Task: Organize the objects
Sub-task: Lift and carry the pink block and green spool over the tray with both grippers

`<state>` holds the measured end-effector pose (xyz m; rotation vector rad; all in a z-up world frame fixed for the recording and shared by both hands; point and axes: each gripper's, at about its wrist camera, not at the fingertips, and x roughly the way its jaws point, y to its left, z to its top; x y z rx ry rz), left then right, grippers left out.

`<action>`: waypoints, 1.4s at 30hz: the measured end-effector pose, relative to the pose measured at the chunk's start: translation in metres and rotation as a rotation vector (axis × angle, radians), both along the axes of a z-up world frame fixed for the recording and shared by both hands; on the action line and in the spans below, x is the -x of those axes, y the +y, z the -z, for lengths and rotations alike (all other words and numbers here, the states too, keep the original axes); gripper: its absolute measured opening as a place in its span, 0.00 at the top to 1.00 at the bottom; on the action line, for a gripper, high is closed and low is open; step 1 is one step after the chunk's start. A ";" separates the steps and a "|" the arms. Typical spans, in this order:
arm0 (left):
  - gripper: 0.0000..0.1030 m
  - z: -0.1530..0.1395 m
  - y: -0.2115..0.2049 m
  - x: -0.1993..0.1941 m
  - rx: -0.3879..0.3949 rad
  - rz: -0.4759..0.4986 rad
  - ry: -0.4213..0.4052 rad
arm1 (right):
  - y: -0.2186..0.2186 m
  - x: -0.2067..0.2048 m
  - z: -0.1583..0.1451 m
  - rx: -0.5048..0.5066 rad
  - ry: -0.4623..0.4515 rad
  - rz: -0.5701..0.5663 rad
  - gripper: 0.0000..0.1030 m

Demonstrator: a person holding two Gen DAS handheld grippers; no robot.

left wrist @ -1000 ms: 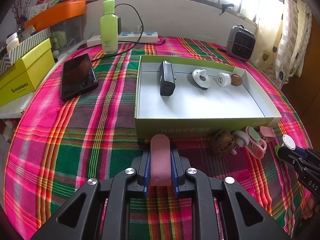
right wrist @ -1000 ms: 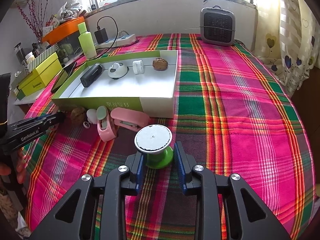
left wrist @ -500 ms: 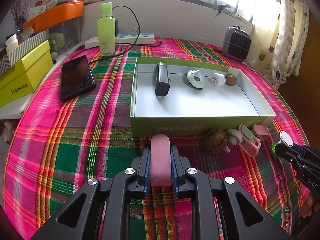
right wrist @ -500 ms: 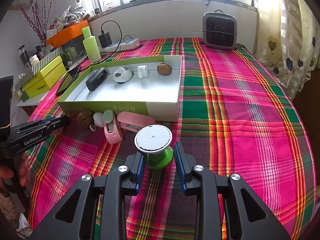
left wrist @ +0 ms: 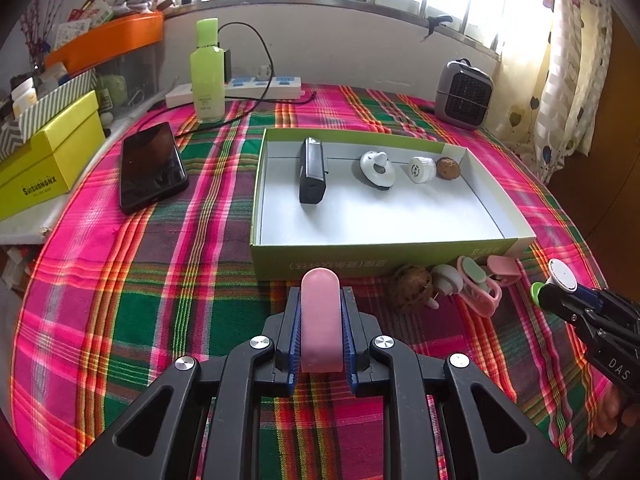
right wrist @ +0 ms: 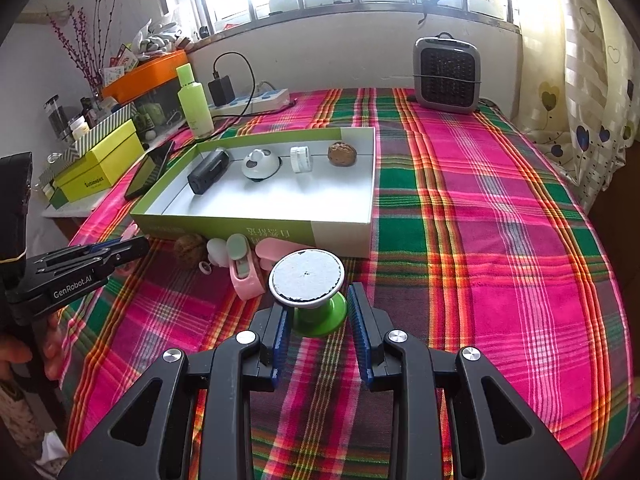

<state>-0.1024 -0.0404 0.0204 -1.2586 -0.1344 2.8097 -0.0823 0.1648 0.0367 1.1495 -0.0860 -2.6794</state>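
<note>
Pale pink, round-ended bar (left wrist: pixel 321 320) sits clamped upright between blue-padded jaws.

The box's (left wrist: pixel 400 264) front print is too small to read. In the right wrist view, the pink stapler (right wrist: pixel 276 250) at twelve o'clock hides partly behind the spool (right wrist: pixel 308 280). A hand (right wrist: pixel 24 356) is cut off at nine o'clock.
</note>
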 end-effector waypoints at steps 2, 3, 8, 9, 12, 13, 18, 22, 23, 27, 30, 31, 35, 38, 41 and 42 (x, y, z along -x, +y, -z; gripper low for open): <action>0.84 -0.003 0.001 0.000 0.000 0.001 0.004 | -0.001 0.000 -0.003 0.002 0.007 -0.002 0.72; 0.84 -0.005 0.001 0.000 0.001 0.004 0.007 | -0.002 0.000 -0.004 0.005 0.012 -0.003 0.72; 0.84 -0.011 0.004 0.001 0.003 0.010 0.020 | -0.005 0.002 -0.010 0.011 0.029 -0.010 0.72; 0.84 -0.013 0.004 0.001 0.002 0.012 0.024 | -0.006 0.001 -0.010 0.011 0.033 -0.011 0.72; 0.84 -0.016 0.005 0.003 0.002 0.017 0.032 | -0.007 0.003 -0.014 0.015 0.045 -0.014 0.72; 0.84 -0.017 0.005 0.003 0.004 0.018 0.034 | -0.008 0.003 -0.015 0.018 0.048 -0.015 0.72; 0.84 -0.020 0.008 0.009 -0.001 0.027 0.041 | -0.009 0.007 -0.019 0.025 0.061 -0.014 0.72; 0.84 -0.024 0.011 0.014 -0.002 0.035 0.048 | -0.010 0.012 -0.023 0.028 0.069 -0.016 0.72; 0.84 -0.025 0.011 0.015 -0.004 0.036 0.051 | -0.011 0.013 -0.023 0.027 0.072 -0.016 0.72; 0.84 -0.028 0.014 0.021 -0.003 0.041 0.058 | -0.012 0.018 -0.026 0.027 0.080 -0.020 0.72; 0.84 -0.030 0.015 0.027 -0.002 0.047 0.059 | -0.014 0.023 -0.028 0.024 0.086 -0.022 0.72; 0.84 -0.030 0.015 0.028 -0.001 0.047 0.058 | -0.014 0.025 -0.029 0.022 0.087 -0.023 0.72; 0.84 -0.031 0.016 0.037 -0.005 0.049 0.052 | -0.014 0.033 -0.032 0.025 0.096 -0.023 0.72; 0.84 -0.030 0.016 0.043 -0.011 0.050 0.048 | -0.012 0.041 -0.032 0.028 0.096 -0.020 0.72; 0.84 -0.030 0.017 0.050 -0.020 0.056 0.044 | -0.011 0.049 -0.032 0.025 0.091 -0.016 0.72; 0.84 -0.030 0.017 0.053 -0.022 0.056 0.043 | -0.010 0.051 -0.032 0.026 0.088 -0.015 0.72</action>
